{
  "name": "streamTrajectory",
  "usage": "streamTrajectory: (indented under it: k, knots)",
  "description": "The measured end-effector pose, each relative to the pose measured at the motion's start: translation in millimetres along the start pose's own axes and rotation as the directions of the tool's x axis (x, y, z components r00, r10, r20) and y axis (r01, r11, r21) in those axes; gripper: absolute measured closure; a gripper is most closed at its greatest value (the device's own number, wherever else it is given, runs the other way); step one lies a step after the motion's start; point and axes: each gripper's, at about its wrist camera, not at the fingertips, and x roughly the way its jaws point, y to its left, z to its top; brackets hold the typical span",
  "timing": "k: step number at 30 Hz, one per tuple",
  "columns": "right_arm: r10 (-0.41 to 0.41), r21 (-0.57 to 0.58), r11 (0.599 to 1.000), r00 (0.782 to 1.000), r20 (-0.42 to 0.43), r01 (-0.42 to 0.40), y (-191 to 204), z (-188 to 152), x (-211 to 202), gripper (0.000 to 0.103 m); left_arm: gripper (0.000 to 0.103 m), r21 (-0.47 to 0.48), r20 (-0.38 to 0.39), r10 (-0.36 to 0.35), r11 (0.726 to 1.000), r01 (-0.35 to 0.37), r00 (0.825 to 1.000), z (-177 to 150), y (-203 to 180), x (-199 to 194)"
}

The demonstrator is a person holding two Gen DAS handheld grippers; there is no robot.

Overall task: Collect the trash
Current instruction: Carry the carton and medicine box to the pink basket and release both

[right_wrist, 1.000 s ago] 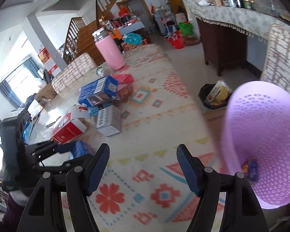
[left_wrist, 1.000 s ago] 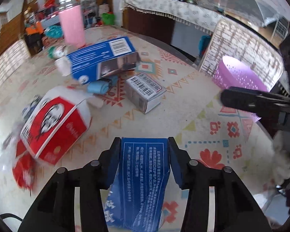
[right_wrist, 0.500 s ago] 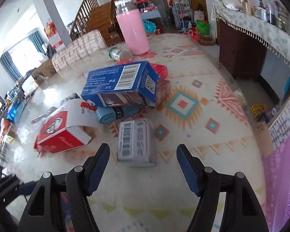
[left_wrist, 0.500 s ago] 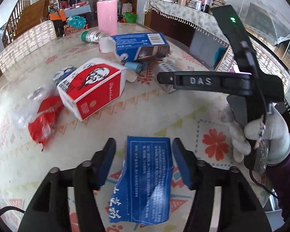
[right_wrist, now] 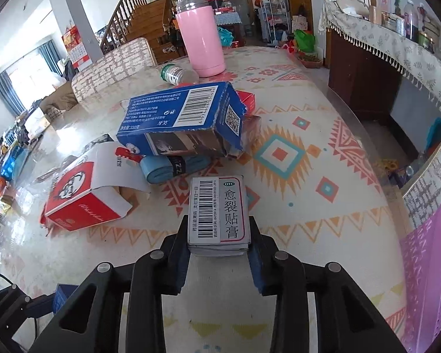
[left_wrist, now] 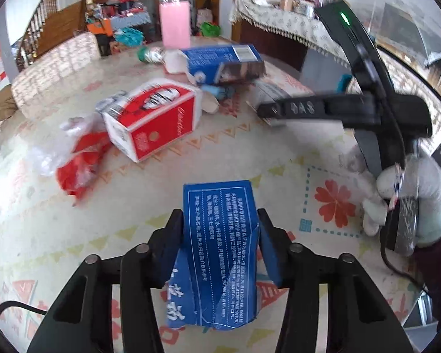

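Note:
My left gripper (left_wrist: 219, 231) has a torn blue carton (left_wrist: 220, 253) between its jaws. They are closing, and both pads press on its sides above the table. My right gripper (right_wrist: 218, 231) is closing too, its pads against the sides of a grey medicine box (right_wrist: 217, 206) with a barcode, which lies on the patterned tablecloth (right_wrist: 308, 206). In the left wrist view the right gripper (left_wrist: 308, 107) reaches in from the right, held by a white-gloved hand (left_wrist: 405, 197).
A red-and-white carton (right_wrist: 82, 194), a large blue box (right_wrist: 179, 117), a light-blue roll (right_wrist: 173, 166), a red plastic wrapper (left_wrist: 79, 161) and a small bottle (right_wrist: 176, 73) lie on the table. A pink flask (right_wrist: 201, 35) stands at the back. The purple basket (right_wrist: 426, 279) sits at the right edge.
My right gripper swung from the purple basket to the grey medicine box and closed on it. My left jaws widened around the blue carton, then closed on it again.

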Motion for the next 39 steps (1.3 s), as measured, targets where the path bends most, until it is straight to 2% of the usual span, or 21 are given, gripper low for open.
streamTrajectory:
  k: [7, 18, 23, 29, 39]
  knots:
    - [0.012, 0.008, 1.0, 0.999, 0.048, -0.013, -1, -22, -38, 0.066, 0.057, -0.055, 0.08, 0.022, 0.998, -0.018, 0.997, -1, 10, -39]
    - [0.029, 0.013, 0.999, 0.995, 0.1, -0.031, 7, -65, -99, 0.066, 0.057, -0.092, 0.111, 0.046, 0.995, -0.036, 0.993, -8, 5, -59]
    - [0.03, 0.002, 1.0, 0.991, 0.133, -0.031, 13, -82, -123, 0.066, 0.057, -0.094, 0.135, 0.078, 0.993, -0.066, 0.988, -11, 0, -70]
    - [0.026, -0.018, 1.0, 0.988, 0.153, -0.024, 20, -95, -137, 0.066, 0.057, -0.086, 0.151, 0.136, 0.989, -0.124, 0.979, -15, -7, -77]
    - [0.026, -0.042, 0.999, 0.987, 0.156, -0.02, 29, -109, -141, 0.066, 0.057, -0.07, 0.145, 0.191, 0.981, -0.183, 0.971, -18, -11, -77]
